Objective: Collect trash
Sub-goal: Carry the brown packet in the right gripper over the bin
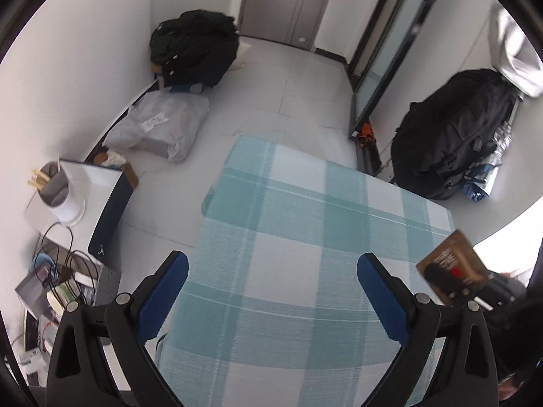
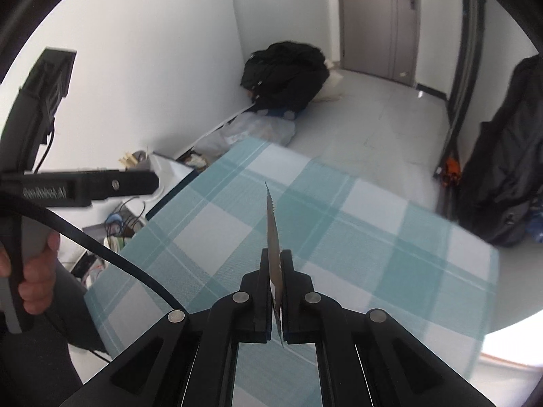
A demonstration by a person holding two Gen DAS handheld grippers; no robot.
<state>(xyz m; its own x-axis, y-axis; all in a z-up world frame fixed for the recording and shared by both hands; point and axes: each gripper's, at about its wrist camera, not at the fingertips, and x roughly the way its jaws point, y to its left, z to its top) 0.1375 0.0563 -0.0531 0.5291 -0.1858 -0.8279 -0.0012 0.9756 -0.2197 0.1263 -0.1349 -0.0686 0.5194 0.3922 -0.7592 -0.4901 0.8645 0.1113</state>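
Observation:
My right gripper [image 2: 275, 257] is shut on a flat brown snack wrapper [image 2: 272, 230], seen edge-on, sticking up between the jaws above the table. The same wrapper [image 1: 453, 264] shows in the left wrist view at the right, held over the table's right edge. My left gripper [image 1: 273, 268] is open and empty, hovering over the table with its blue pads [image 1: 166, 291] wide apart. The table [image 1: 288, 237] carries a teal and white checked cloth.
A white cup with sticks [image 1: 57, 190] stands on a white box at the left. Cluttered boxes and cables [image 1: 57, 278] lie below it. A clear plastic bag [image 1: 159, 125] and black bags [image 1: 193, 47] lie on the floor; a black backpack [image 1: 454, 132] leans at the right.

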